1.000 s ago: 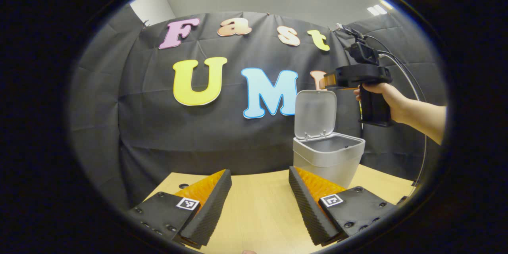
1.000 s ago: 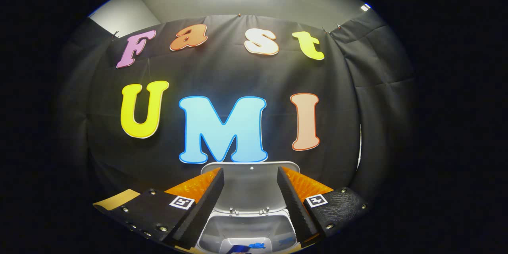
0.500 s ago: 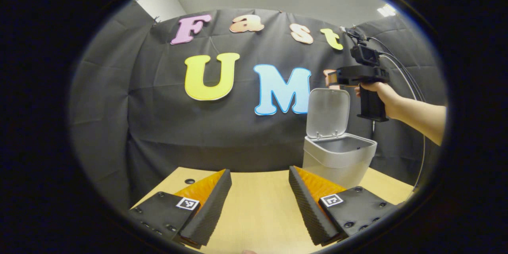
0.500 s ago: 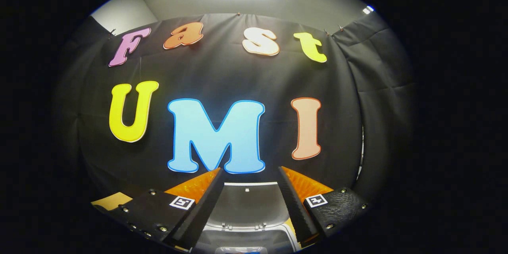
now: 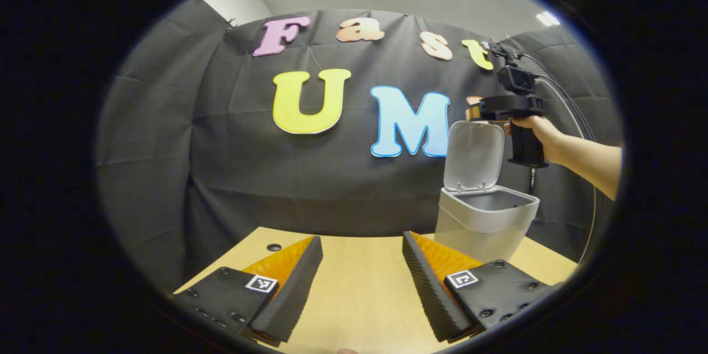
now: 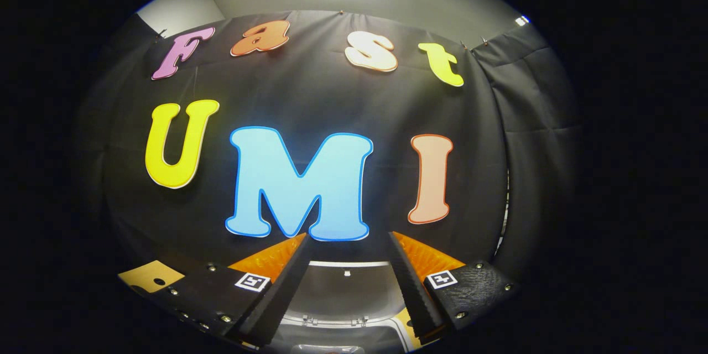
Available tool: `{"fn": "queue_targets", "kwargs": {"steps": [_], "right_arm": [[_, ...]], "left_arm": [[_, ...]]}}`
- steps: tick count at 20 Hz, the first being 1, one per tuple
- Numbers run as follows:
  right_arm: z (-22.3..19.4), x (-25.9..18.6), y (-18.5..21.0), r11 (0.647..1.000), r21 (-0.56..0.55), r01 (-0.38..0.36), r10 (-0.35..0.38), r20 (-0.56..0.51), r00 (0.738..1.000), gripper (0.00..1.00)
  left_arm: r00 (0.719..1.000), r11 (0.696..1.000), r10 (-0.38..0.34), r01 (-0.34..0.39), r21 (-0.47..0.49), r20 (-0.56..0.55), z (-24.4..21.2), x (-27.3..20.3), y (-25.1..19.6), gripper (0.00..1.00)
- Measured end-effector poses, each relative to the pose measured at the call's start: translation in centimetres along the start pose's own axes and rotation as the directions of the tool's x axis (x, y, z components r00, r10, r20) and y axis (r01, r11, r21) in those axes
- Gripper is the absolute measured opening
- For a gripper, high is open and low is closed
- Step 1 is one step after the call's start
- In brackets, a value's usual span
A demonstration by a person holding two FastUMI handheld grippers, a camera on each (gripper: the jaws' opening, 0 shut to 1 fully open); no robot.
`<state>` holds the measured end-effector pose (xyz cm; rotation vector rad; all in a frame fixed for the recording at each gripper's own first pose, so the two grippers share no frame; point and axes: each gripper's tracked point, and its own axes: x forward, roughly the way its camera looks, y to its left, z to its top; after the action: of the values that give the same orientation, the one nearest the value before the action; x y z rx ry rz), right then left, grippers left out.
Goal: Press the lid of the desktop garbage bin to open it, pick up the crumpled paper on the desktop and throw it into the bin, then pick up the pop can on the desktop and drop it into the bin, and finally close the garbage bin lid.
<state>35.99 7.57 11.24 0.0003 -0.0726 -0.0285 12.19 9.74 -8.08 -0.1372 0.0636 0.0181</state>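
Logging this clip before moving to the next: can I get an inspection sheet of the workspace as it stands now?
Surface: wooden table, one small round hole near its far left edge.
Job's things: garbage bin at right, lid upright, open.
Clutter: nothing seen.
Grippers: left gripper open, low over table; right gripper open, at the lid's top edge, held by a hand.
Cables: black leads trail from right gripper.
Surroundings: black cloth wall.

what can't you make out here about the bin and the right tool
- Bin contents: in the left gripper view the rim hides the inside; in the right gripper view the bottom edge cuts it off.
- Right tool: in the left gripper view it is small, at the top of the raised lid; contact with the lid cannot be told.
- Bin base: the left tool's finger hides it.
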Motion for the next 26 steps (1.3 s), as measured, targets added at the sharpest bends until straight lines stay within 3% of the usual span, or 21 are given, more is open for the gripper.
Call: {"fn": "queue_targets", "kwargs": {"steps": [1,2,3,6,8,9,10,11,12,14,15,16,26], "right_arm": [[0.0,-0.2,-0.1,1.000,-0.003,-0.002,0.002,-0.001,1.000,0.88],[-0.2,-0.4,0.0,1.000,-0.002,-0.009,0.009,-0.008,1.000,0.88],[-0.3,-0.8,0.0,1.000,0.005,-0.013,0.013,-0.014,1.000,0.88],[-0.7,-2.2,-0.1,0.998,0.053,-0.030,0.032,-0.026,0.999,0.88],[-1.1,-3.4,-0.2,0.995,0.089,-0.041,0.044,-0.032,0.999,0.88],[-1.4,-3.9,-0.3,0.995,0.092,-0.045,0.048,-0.032,0.998,0.88],[-1.7,-4.5,-0.2,0.995,0.087,-0.052,0.055,-0.036,0.998,0.88],[-1.9,-5.2,-0.2,0.995,0.079,-0.056,0.059,-0.042,0.997,0.88],[-2.2,-5.8,-0.2,0.995,0.076,-0.059,0.063,-0.048,0.997,0.88],[-2.8,-7.0,-0.2,0.994,0.085,-0.063,0.069,-0.061,0.996,0.88],[-3.2,-7.6,-0.2,0.994,0.090,-0.066,0.073,-0.070,0.995,0.88],[-3.7,-8.2,-0.2,0.993,0.096,-0.067,0.075,-0.081,0.994,0.88],[-11.9,-11.8,1.1,0.993,0.088,-0.082,0.099,-0.212,0.972,0.88]], "left_arm": [[1.000,1.000,0.001,-0.001,0.001,0.000,0.0,-0.1,0.1,1.00],[1.000,1.000,0.002,-0.002,0.002,-0.001,0.0,-0.2,0.2,0.93],[1.000,1.000,0.003,-0.003,0.003,0.000,0.0,-0.2,0.1,1.00],[1.000,1.000,-0.006,0.005,0.008,0.008,0.3,-0.8,-0.7,1.00],[1.000,1.000,-0.014,0.014,0.009,0.013,0.4,-1.3,-1.3,0.85],[1.000,1.000,-0.016,0.016,0.009,0.014,0.5,-1.6,-1.6,0.85],[1.000,1.000,-0.017,0.016,0.007,0.015,0.5,-1.8,-1.8,0.95],[1.000,1.000,-0.016,0.016,0.006,0.016,0.6,-2.0,-2.0,0.95],[1.000,1.000,-0.017,0.017,0.006,0.019,0.6,-2.4,-2.2,0.85],[0.999,1.000,-0.020,0.020,0.009,0.025,0.8,-3.0,-2.6,1.00],[0.999,1.000,-0.023,0.023,0.011,0.028,0.9,-3.2,-2.7,0.95],[0.999,1.000,-0.026,0.025,0.014,0.031,1.2,-3.3,-2.9,1.00],[0.999,0.998,-0.038,0.036,0.042,0.034,1.7,-3.8,-4.3,1.00]]}}
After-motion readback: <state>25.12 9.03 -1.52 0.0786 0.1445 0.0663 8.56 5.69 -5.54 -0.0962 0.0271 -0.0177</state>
